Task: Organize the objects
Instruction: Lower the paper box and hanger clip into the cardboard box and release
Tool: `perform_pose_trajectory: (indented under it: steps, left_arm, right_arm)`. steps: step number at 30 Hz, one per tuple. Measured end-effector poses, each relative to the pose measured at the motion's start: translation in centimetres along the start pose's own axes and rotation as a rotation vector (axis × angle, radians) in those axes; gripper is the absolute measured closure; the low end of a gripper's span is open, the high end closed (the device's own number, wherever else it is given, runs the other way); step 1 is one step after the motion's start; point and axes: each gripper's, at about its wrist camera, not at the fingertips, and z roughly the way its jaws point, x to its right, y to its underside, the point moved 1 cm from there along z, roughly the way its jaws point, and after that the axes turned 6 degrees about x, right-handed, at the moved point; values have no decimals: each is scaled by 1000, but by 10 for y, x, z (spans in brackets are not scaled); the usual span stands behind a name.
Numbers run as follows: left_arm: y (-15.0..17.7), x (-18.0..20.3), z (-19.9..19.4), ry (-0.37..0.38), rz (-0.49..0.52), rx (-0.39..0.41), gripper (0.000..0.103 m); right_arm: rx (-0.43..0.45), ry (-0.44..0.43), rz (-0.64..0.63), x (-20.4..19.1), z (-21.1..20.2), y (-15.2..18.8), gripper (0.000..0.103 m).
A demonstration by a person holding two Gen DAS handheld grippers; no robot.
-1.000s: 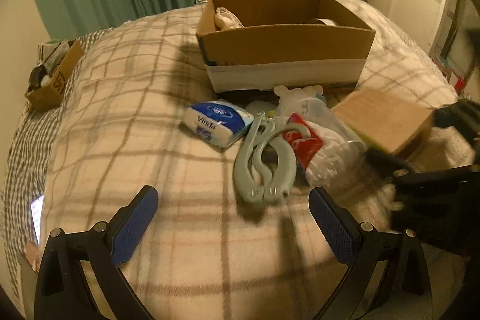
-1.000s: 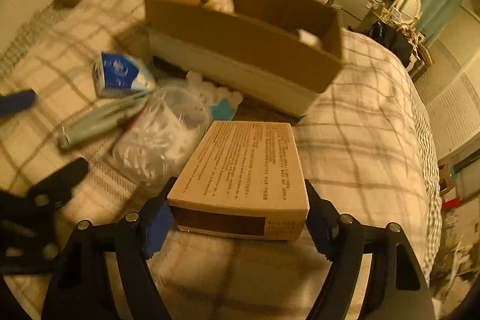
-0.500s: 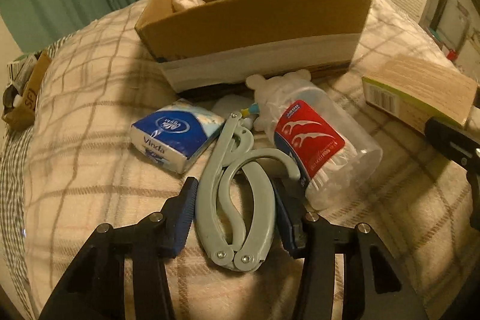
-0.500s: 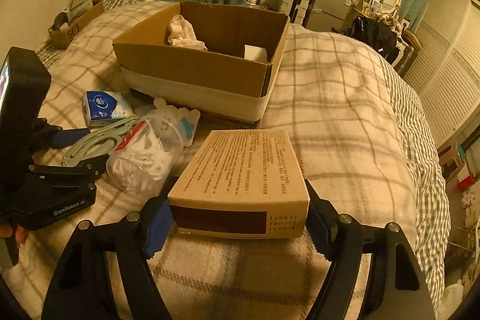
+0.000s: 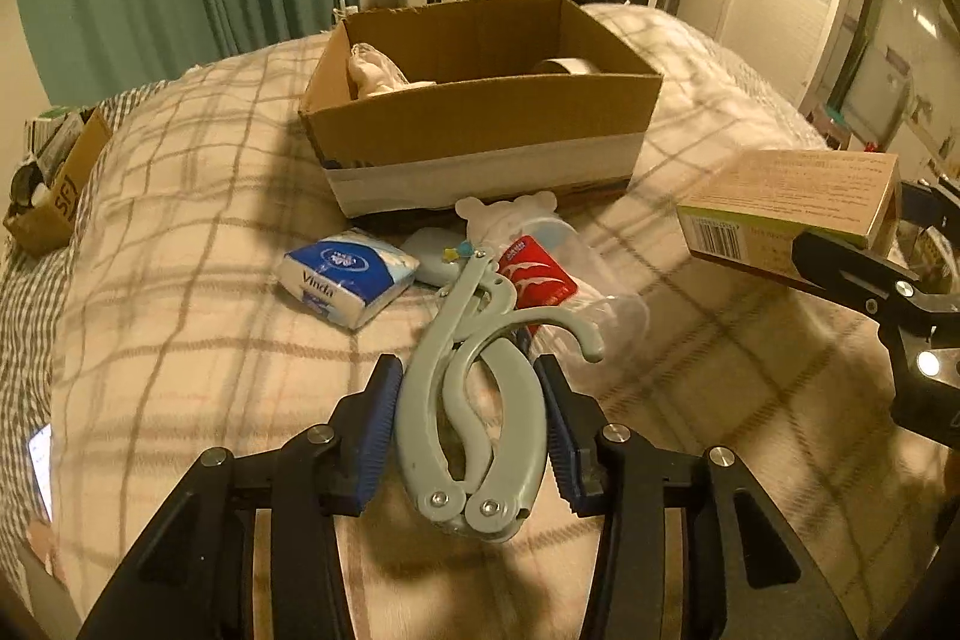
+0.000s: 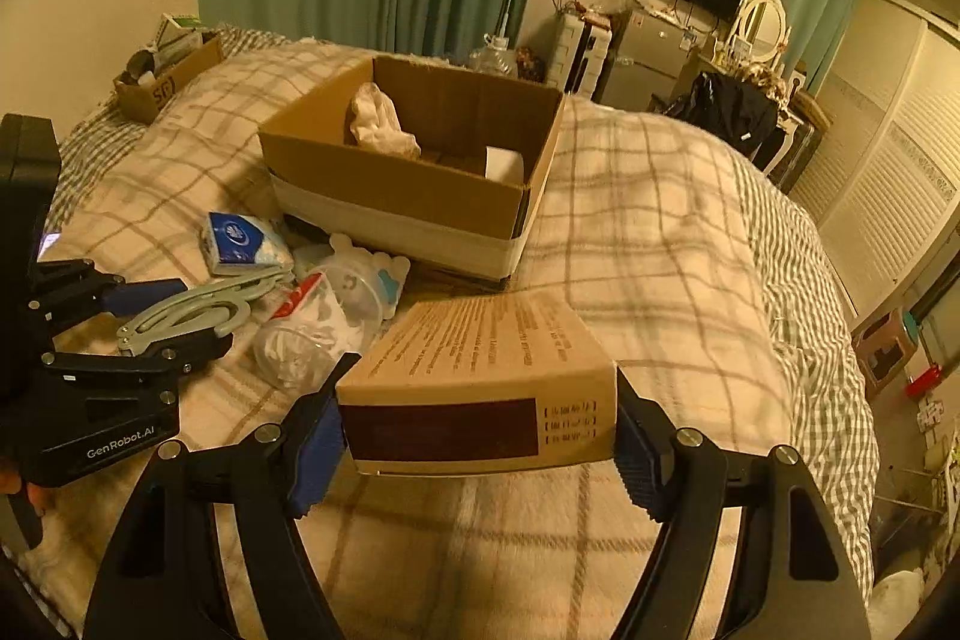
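Note:
My left gripper (image 5: 471,430) is shut on a grey plastic clip hanger (image 5: 474,400) and holds it just above the plaid blanket. My right gripper (image 6: 480,436) is shut on a tan flat box (image 6: 486,370) and holds it in the air; the box also shows in the left wrist view (image 5: 792,202). An open cardboard box (image 5: 480,124) stands on the bed ahead, with a white cloth (image 6: 378,121) and a white item (image 6: 504,163) inside. A blue tissue pack (image 5: 345,277) and a clear floss-pick jar (image 5: 558,280) lie in front of it.
A small cardboard box (image 5: 54,196) with clutter sits at the bed's far left edge. A phone (image 5: 41,466) lies at the left. Green curtains, a TV, a fridge and a dresser stand beyond the bed. The left gripper (image 6: 150,322) shows in the right wrist view.
My left gripper closed on the grey hanger and raised it slightly. My right gripper lifted the tan box higher off the blanket.

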Motion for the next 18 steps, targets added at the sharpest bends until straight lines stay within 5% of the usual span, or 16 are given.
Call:
perform_pose_trajectory:
  steps: [9, 18]
  left_arm:
    - [-11, -9, -43, 16, -86, 92, 58]
    - [-78, -22, -66, 9, -129, 216, 58]
  right_arm:
    - [101, 3, -29, -7, -43, -19, 29]
    - [218, 4, -53, -6, -55, -74, 29]
